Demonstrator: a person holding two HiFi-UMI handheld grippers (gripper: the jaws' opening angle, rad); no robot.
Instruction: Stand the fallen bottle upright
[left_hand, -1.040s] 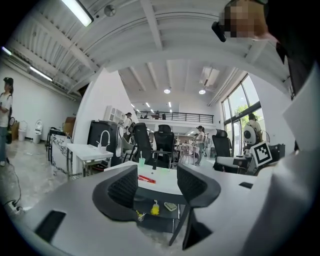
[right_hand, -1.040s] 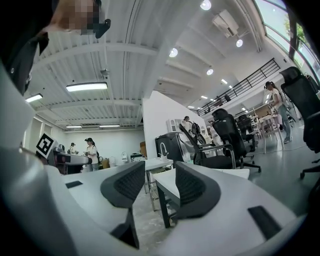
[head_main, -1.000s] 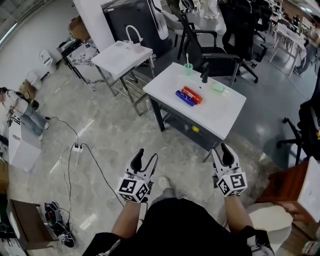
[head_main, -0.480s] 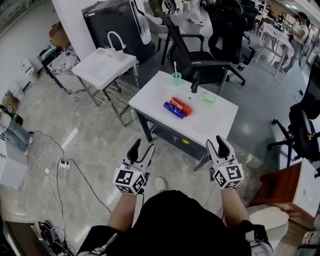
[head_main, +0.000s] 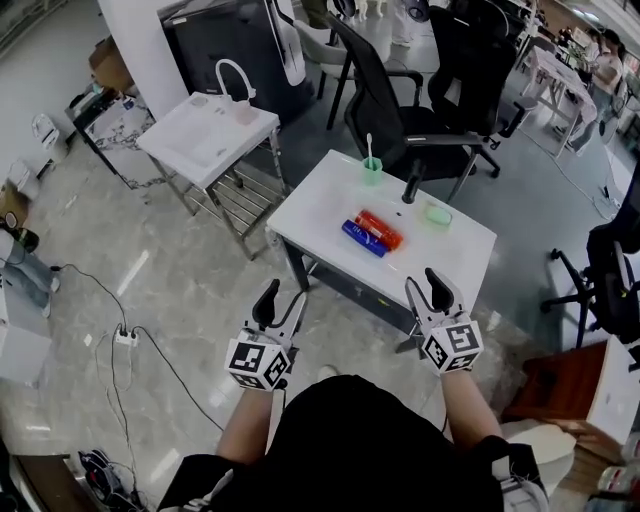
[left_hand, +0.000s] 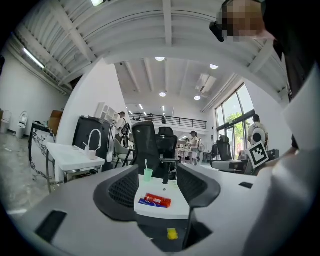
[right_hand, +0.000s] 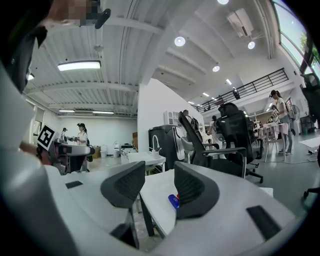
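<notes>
The red bottle (head_main: 380, 229) and blue bottle (head_main: 363, 238) are seen lying side by side on the table (head_main: 455, 255), ahead of and well apart from the left gripper (head_main: 283, 302) and right gripper (head_main: 427, 288). Both grippers' jaws are held apart with nothing between them. In the right gripper view, only one end of the blue bottle is shown past a jaw.

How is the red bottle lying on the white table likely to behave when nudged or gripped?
The red bottle lies on its side and looks round, so it may roll on the smooth table. The blue bottle close beside it would probably block rolling that way. Being slim, it might tip once upright.
</notes>
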